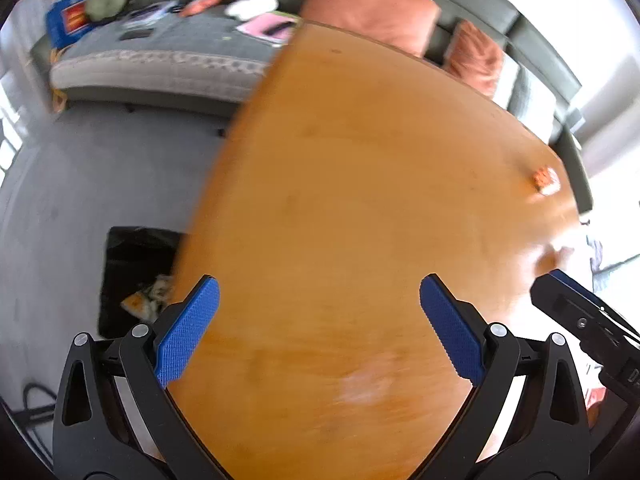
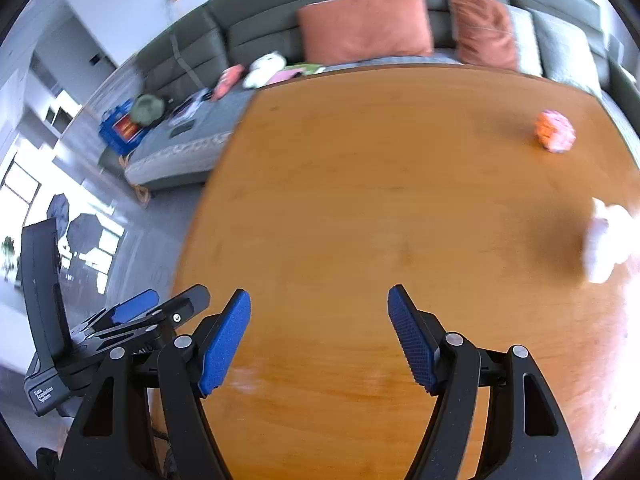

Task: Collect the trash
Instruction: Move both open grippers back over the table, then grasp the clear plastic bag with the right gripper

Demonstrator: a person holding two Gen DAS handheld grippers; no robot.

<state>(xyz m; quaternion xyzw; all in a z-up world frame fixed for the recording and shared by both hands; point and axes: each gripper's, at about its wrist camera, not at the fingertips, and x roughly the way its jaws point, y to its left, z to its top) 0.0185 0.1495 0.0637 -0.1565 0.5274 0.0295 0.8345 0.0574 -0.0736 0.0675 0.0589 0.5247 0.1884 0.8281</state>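
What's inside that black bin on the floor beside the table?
The black bin holds crumpled wrappers, orange and pale. The wooden table edge and the left gripper cover its right side, so anything there is hidden.

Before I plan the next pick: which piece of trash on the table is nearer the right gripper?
The white crumpled wad at the table's right edge; the orange-pink ball lies farther back, toward the sofa.

A wooden table (image 2: 360, 200) stood before a grey sofa (image 2: 280, 20) bearing two orange cushions (image 2: 364, 26). A blue bag (image 1: 66, 16), a green cap (image 1: 106, 0) and pink papers (image 1: 266, 28) lay on the sofa's chaise. The floor (image 1: 80, 184) was grey.
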